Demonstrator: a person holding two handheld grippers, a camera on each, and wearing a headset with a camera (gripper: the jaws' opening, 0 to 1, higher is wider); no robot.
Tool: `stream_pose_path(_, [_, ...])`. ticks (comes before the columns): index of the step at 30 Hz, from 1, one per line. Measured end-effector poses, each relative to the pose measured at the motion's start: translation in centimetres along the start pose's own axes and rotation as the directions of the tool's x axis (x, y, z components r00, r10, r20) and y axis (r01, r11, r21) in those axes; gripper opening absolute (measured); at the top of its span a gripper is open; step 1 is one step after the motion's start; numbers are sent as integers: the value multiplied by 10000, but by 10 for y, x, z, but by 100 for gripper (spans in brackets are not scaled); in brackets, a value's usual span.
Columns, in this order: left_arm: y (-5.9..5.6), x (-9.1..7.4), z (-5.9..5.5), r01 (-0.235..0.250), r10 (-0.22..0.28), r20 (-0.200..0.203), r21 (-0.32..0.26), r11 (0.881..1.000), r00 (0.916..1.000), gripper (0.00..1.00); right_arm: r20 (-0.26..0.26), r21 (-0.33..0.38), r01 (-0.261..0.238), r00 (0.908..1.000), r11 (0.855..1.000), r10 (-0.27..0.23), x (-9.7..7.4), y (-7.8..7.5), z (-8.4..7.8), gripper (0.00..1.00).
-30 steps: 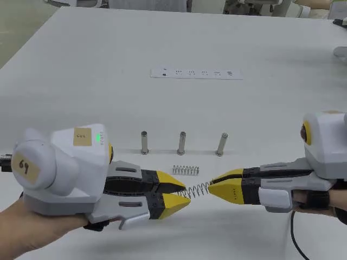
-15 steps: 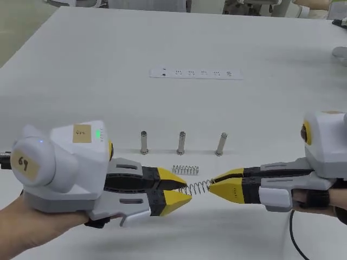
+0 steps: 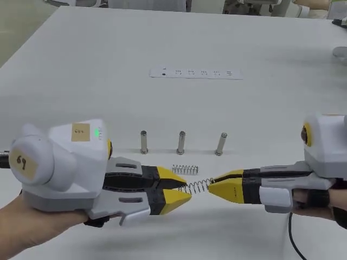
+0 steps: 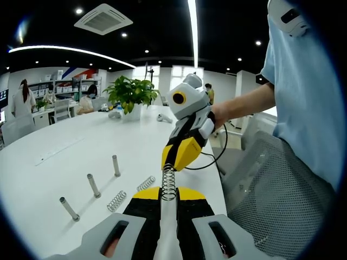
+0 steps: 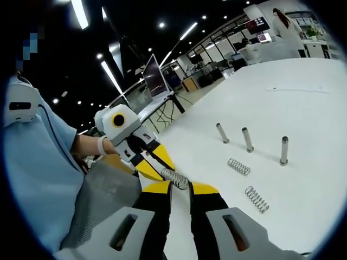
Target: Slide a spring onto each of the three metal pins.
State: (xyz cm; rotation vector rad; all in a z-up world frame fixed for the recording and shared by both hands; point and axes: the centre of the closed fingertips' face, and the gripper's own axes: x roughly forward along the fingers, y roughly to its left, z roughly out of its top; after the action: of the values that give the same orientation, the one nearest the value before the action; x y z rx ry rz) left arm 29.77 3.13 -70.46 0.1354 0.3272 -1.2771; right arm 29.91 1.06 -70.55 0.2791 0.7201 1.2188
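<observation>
Nearest, the left yellow-tipped tongs (image 3: 184, 190) and the right yellow-tipped tongs (image 3: 212, 186) each pinch one end of a small steel coil spring (image 3: 198, 187), held between them above the white tabletop (image 3: 97, 70). Just behind, a second coil spring (image 3: 185, 169) lies flat. Farther back, three upright metal pins (image 3: 181, 142) stand in a row.

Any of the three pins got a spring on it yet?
No, all three metal pins stand bare; a loose spring lies in front of them.

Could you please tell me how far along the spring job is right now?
Done: nothing yet; all three pins stand bare. In hand: one spring gripped between the left tool and the right tool. Left: seat it, then the two loose springs lying near the pins.
</observation>
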Motion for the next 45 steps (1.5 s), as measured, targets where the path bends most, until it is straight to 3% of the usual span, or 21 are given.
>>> stream_pose_path(9, [0,1,-1,0,0,-55,-18,10000,10000,2,-7,-126,46,10000,9999,-46,-2,1,3,8])
stream_pose_path(19, [1,3,-4,-28,27,-163,-53,10000,9999,2,-268,-1345,401,9987,9901,-441,-1,8,13,7])
stream_pose_path(26, [2,3,-4,-57,57,-211,-34,10000,9998,2,-688,-2487,767,9929,9655,-966,1,12,17,7])
stream_pose_path(28, [3,4,-4,-114,114,-237,-1,9999,9997,2,-886,-3079,926,9881,9469,-1254,1,12,18,7])
stream_pose_path(30, [2,4,-5,-79,79,-273,22,10000,9996,3,-956,-3198,957,9866,9426,-1326,3,15,19,7])
stream_pose_path(31, [2,4,-5,-86,87,-299,48,10000,9995,3,-1104,-3563,1002,9828,9290,-1483,4,15,19,7])
stream_pose_path(34, [1,5,-7,-68,71,-359,82,9999,9993,3,-1262,-4011,1031,9780,9102,-1663,8,17,19,8])
stream_pose_path(41, [0,6,-6,-94,98,-357,111,9999,9993,3,-1342,-4354,836,9785,8964,-1565,12,19,22,8])
stream_pose_path(43, [1,6,-5,-131,134,-298,92,9999,9995,3,-1324,-4231,805,9799,9025,-1495,11,19,23,8])
stream_pose_path(45, [1,5,-5,-138,143,-326,161,9998,9994,2,-1393,-4306,720,9796,8997,-1450,11,20,22,8])
